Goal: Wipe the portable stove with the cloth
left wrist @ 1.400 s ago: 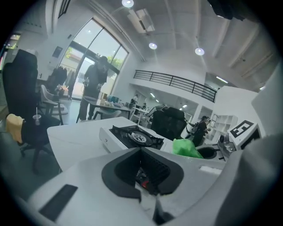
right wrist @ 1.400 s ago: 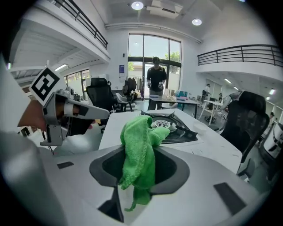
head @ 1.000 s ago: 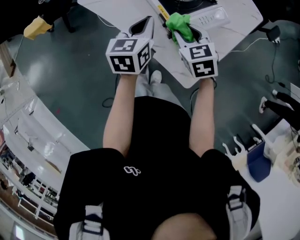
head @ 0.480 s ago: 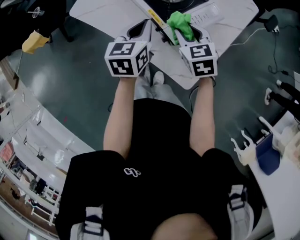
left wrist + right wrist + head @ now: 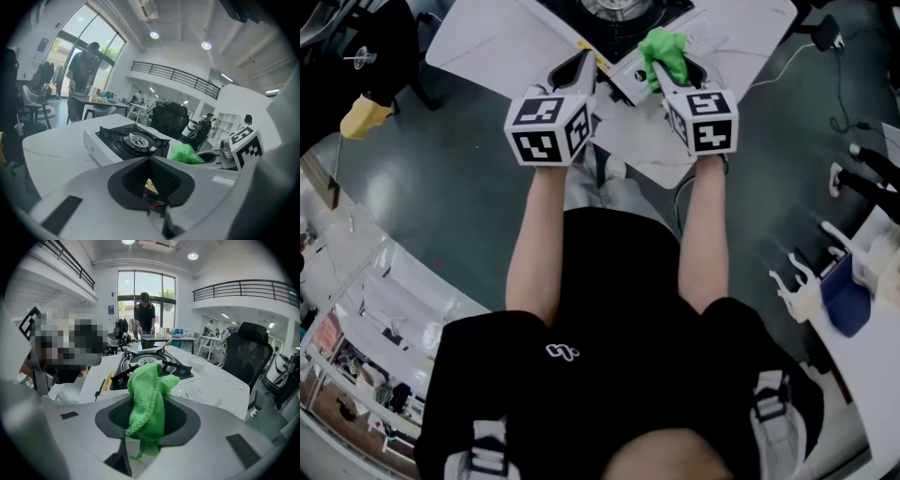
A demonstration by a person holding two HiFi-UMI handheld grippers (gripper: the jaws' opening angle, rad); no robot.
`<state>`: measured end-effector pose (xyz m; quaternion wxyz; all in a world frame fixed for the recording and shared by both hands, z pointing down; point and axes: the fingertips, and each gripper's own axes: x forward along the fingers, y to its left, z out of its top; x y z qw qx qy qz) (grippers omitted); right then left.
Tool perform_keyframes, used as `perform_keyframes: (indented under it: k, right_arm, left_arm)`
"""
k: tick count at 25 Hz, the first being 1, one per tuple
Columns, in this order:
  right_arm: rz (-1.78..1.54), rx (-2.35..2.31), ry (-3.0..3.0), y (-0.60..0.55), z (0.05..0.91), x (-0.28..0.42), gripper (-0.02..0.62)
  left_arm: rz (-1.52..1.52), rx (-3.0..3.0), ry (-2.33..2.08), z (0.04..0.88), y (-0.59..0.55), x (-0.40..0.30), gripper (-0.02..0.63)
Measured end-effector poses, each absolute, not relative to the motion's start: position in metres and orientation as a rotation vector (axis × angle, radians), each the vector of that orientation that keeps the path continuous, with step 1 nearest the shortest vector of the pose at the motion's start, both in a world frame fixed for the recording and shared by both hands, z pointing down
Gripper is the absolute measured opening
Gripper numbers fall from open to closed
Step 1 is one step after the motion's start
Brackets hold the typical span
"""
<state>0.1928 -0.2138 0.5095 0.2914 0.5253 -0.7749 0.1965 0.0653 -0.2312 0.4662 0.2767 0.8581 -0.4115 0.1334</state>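
The right gripper (image 5: 149, 401) jaws clench the green cloth (image 5: 146, 394), which flops just short of the portable stove (image 5: 129, 143) ahead on the white surface (image 5: 51, 145). The left gripper (image 5: 150, 160) jaws are pressed together on nothing. A trailing fold could snag the burner grate (image 5: 183, 367) beyond the jaws. No container can be made out near either pair.

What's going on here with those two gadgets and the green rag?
A person holds a two-jaw gripper in each hand. The right gripper pinches a green cloth, held up near the portable stove on the white table. The left gripper is shut on nothing. Wiping doesn't seem to have started.
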Motion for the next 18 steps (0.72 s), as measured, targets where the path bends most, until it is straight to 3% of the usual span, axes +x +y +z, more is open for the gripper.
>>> perform_keyframes:
  k: [18]
  right_arm:
    - [0.607, 1.643, -1.951, -0.261, 0.511, 0.272, 0.137]
  left_arm:
    - [0.334, 2.354, -1.002, 0.461, -0.283, 0.073, -0.005]
